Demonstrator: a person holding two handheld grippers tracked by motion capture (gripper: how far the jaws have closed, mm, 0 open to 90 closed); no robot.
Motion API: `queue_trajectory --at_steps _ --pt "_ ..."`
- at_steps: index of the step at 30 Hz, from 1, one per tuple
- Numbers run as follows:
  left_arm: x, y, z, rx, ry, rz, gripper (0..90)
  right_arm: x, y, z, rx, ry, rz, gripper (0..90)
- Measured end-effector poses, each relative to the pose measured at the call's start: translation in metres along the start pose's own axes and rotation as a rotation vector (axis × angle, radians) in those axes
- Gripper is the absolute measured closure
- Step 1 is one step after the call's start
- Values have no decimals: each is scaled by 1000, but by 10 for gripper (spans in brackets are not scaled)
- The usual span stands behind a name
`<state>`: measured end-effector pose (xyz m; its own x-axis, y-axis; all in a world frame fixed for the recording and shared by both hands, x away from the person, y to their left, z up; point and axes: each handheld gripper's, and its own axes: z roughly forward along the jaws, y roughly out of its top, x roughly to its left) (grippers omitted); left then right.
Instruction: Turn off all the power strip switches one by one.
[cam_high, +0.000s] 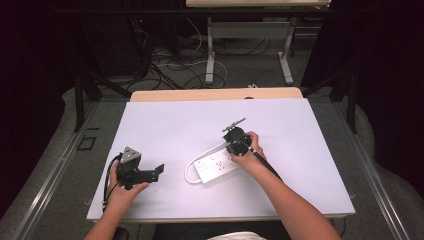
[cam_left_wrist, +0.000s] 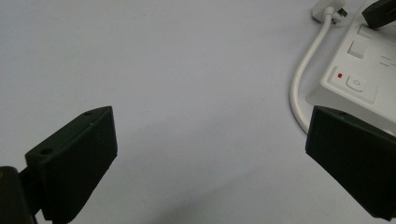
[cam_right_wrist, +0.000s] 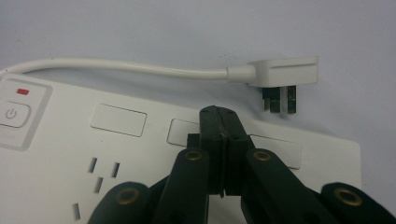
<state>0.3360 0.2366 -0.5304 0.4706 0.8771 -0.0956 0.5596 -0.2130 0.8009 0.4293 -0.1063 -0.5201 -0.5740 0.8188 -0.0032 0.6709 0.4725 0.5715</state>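
Two grippers at one white power strip (cam_right_wrist: 70, 154).
Right gripper (cam_right_wrist: 219, 116) jaws together above its switches (no readable writing, one power symbol); left gripper (cam_left_wrist: 210, 158) jaws apart.

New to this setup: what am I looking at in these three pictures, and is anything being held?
A person sits at a table with a hand-held two-jaw gripper in each hand. The high view looks down from above; the other two pictures come from cameras riding on each gripper.

On the table lies a white power strip with its cord looped round to its own plug, which lies loose beside it.

The left gripper rests apart from the strip, jaws wide open and empty. The right gripper has its jaws shut together, tips over the strip's top face by the sockets. It holds nothing; whether it touches the strip is unclear.
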Motion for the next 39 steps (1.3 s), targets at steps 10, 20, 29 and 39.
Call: queue_trajectory --at_steps 10,20,29,39 --pt "1 1 -1 9 0 7 21 -3 1 -2 23 17 -2 888" --pt "1 0 -1 9 -2 0 21 -6 -2 -2 -52 21 7 885" --pt "1 0 -1 8 -1 0 21 -17 -3 -10 -30 -11 41 881" --pt "1 0 -1 8 0 1 22 -30 -5 -15 -26 -13 67 873"
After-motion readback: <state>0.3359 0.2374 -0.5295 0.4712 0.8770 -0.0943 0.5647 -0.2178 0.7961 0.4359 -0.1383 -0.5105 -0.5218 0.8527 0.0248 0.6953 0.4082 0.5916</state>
